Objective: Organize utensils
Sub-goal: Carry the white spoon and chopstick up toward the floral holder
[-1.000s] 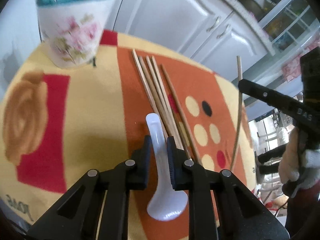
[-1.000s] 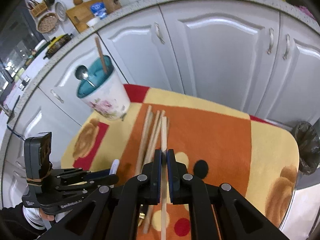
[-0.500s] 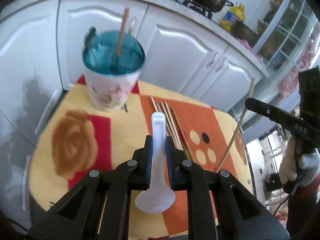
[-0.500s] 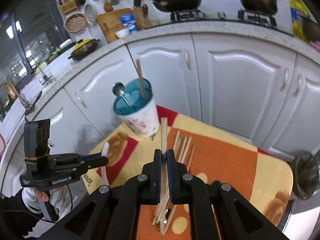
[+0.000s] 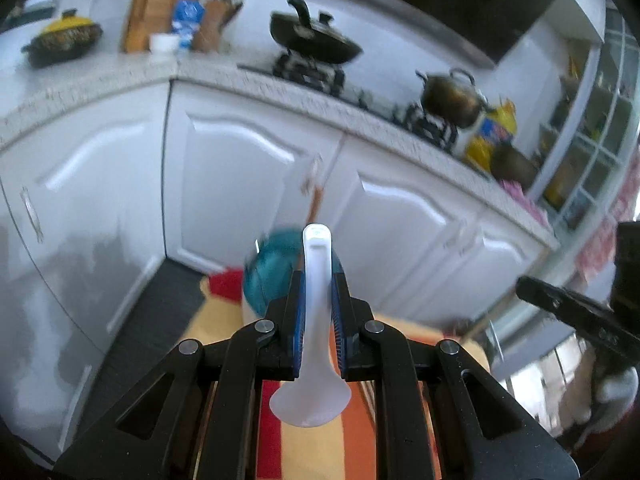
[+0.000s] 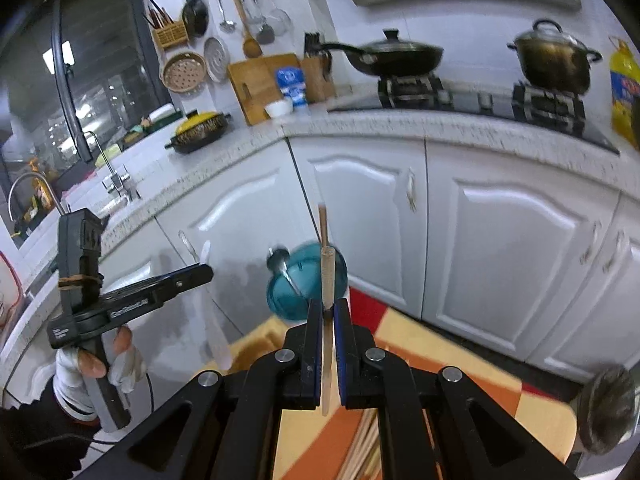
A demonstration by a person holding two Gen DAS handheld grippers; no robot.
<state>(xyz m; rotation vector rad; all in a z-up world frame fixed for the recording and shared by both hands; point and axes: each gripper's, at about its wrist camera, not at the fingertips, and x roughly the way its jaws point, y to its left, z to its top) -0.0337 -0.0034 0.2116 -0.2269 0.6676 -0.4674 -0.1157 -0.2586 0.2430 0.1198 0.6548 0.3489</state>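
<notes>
Gripping a white spoon (image 5: 316,320), left jaws hide the cup (image 5: 272,276) (blurred); right jaws clamp a chopstick (image 6: 326,304).

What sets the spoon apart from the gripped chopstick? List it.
The spoon is white and broad, with a wide bowl; the chopstick is tan, thin and straight. The left gripper clamps the spoon; the right gripper clamps the chopstick. Both point at the teal cup.
</notes>
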